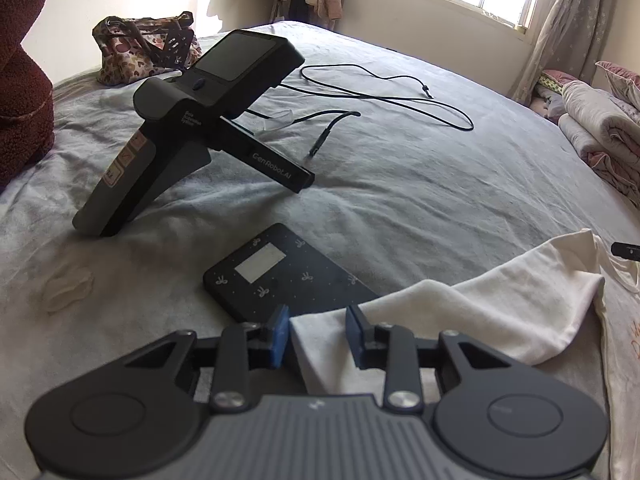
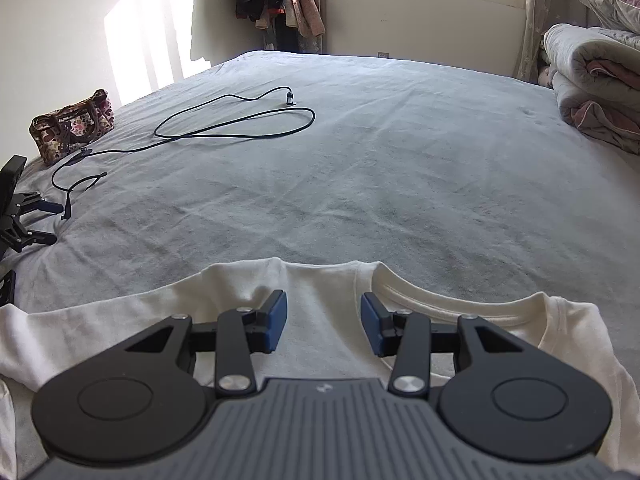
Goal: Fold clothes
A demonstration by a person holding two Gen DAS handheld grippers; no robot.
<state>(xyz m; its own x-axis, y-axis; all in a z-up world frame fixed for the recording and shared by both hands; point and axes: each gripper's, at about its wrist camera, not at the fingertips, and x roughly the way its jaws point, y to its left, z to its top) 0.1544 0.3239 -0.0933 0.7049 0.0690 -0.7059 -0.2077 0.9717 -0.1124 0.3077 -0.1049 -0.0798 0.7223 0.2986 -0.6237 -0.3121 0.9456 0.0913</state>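
Left hand-held gripper [image 1: 316, 334]: my jaws stand narrowly apart with a fold of the cream-white cotton T-shirt [image 1: 480, 312] running up between the blue pads; they have not pinched it flat, so I read this as a loose straddle, not a grip.
Right hand-held gripper [image 2: 323, 322]: my jaws are wide, empty, low over the shirt's chest just left of its ribbed collar [image 2: 440, 298].
Shirt: spread on the grey bed sheet [image 2: 360, 160], collar facing the window, left sleeve bunched and lying over one corner of the dark rectangular notebook with a pale label [image 1: 280, 276].
Beyond the shirt: a spare dark grey gripper device [image 1: 192, 120] propped on the sheet past the notebook; further on, a black looped cable [image 2: 232, 120].
Stage: partly gathered, which fits either a fold under way or a shirt being laid out.
Risk: I judge the thin cloth could slip from a loose left grip, or the sleeve could drag the notebook along.
Risk: closing the right jaws here may catch one layer only and skew the fold.
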